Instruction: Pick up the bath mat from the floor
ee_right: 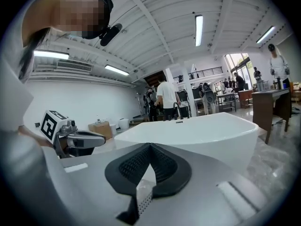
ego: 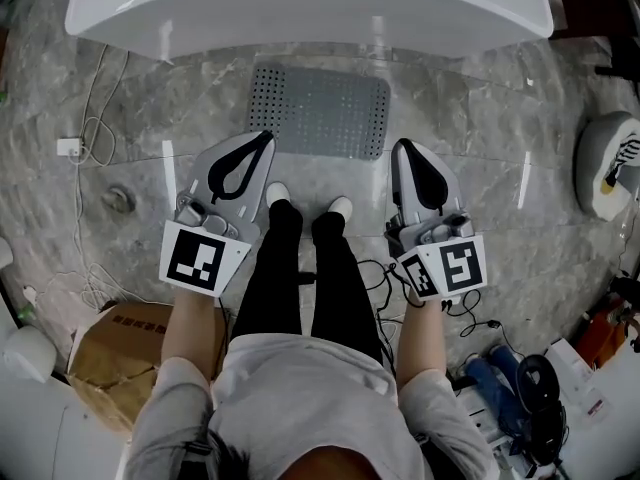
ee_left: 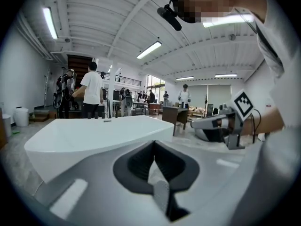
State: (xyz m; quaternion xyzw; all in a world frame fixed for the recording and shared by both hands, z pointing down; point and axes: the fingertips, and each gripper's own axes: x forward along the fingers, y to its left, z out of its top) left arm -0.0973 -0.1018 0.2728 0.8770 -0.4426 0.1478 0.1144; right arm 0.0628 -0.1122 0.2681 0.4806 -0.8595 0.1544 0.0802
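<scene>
1. The bath mat [ego: 318, 111], grey and perforated, is seen lying flat on the floor [ego: 480, 118], between the white bathtub [ego: 300, 13] and the person's shoes [ego: 278, 193].
2. The left tool [ego: 266, 138] is held fully closed, jaws together, with nothing gripped. Its tip is seen just by the mat's near left corner.
3. The right tool [ego: 400, 148] is likewise closed and empty, with its tip near the mat's near right corner.
4. Both tools are pointed toward the bathtub, one on each side of the legs.
5. A cardboard box [ego: 110, 353] is seen at lower left.
</scene>
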